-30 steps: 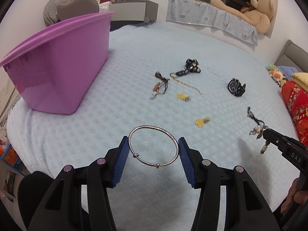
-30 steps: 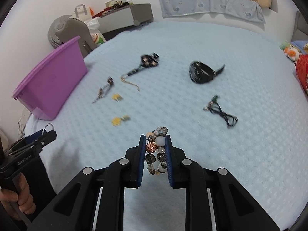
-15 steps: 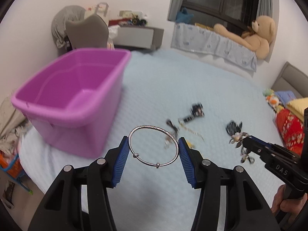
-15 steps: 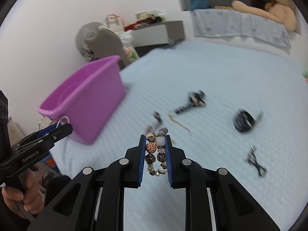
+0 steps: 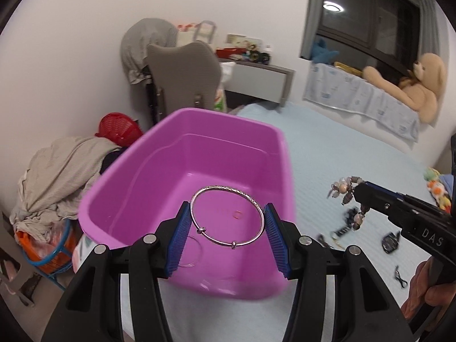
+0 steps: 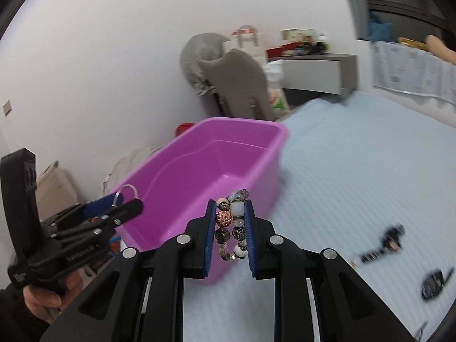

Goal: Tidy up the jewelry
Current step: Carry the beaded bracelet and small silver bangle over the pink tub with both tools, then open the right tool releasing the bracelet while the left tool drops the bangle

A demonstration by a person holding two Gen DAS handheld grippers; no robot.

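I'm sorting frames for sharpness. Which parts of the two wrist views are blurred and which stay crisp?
Left wrist view: the silver bangle and the blue fingers are crisp; the purple bin is slightly soft, the jewelry on the bed smeared. Right wrist view: the beaded bracelet is sharp; the bin's near corner and the dark pieces at right streak with motion blur. Both views bend straight lines, fisheye-style.

We see the right gripper (image 6: 229, 233) clamped on a beaded bracelet (image 6: 231, 225), its blue pads pressing the beads from both sides. Beyond it sits a purple tub (image 6: 199, 176) on the pale blue bedspread (image 6: 356, 171). At near left, the left gripper (image 6: 125, 208) holds a thin silver bangle (image 6: 125, 192). Blurred dark jewelry pieces (image 6: 382, 245) lie at right on the bedspread.
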